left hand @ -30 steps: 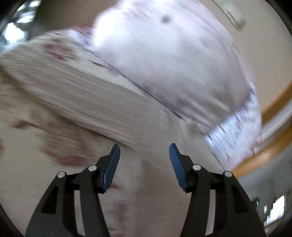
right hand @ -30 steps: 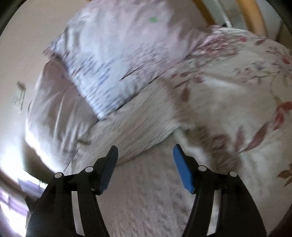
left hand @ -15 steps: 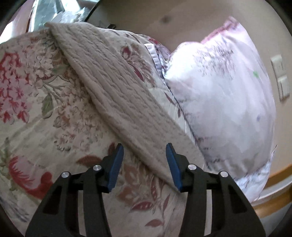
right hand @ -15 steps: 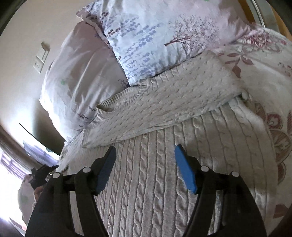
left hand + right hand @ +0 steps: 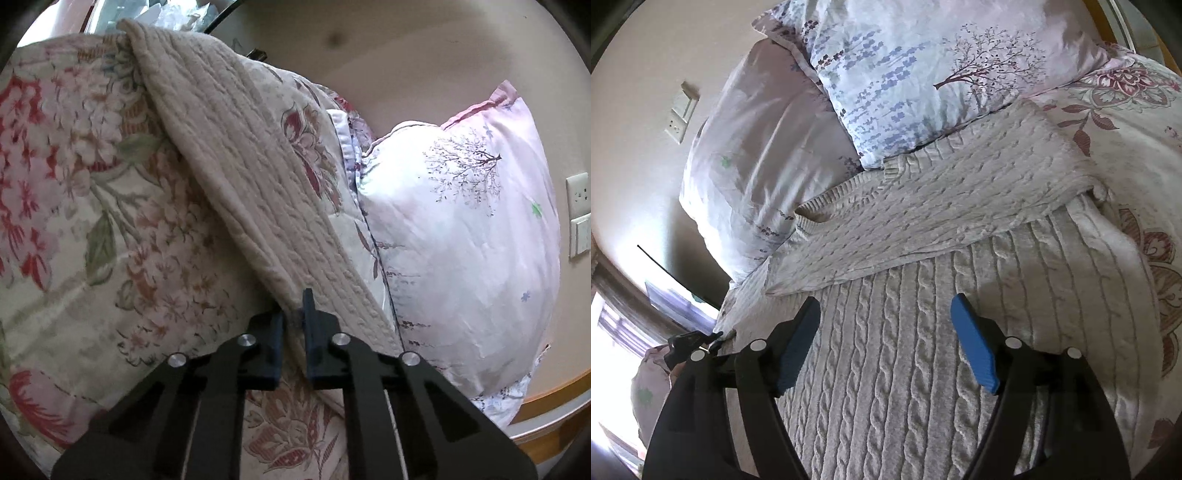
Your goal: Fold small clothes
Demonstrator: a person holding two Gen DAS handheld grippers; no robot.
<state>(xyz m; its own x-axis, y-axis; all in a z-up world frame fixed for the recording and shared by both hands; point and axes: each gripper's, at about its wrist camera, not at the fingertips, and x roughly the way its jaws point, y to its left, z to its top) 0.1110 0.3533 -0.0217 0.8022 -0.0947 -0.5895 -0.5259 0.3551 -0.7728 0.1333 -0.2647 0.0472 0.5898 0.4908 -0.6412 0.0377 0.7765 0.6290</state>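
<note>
A cream cable-knit sweater [image 5: 905, 369] lies flat on a floral bedspread [image 5: 1137, 140], one sleeve [image 5: 942, 206] folded across its upper part. In the left wrist view the sweater [image 5: 236, 166] shows edge-on as a long band. My left gripper [image 5: 293, 317] is shut on the sweater's near edge. My right gripper [image 5: 886, 343] is open and empty, low over the sweater's body. The left gripper also shows small at the sweater's far left edge in the right wrist view [image 5: 690, 341].
Two pale printed pillows [image 5: 923, 66] [image 5: 757, 166] lean against the wall by the sweater's collar; one shows in the left wrist view [image 5: 461, 240]. Wall switches [image 5: 580, 214] sit beyond. A wooden bed frame [image 5: 546, 391] runs at the lower right.
My left gripper has closed on the sweater's edge; it was open half a second ago. My right gripper has held nearly still over the sweater since then, staying open.
</note>
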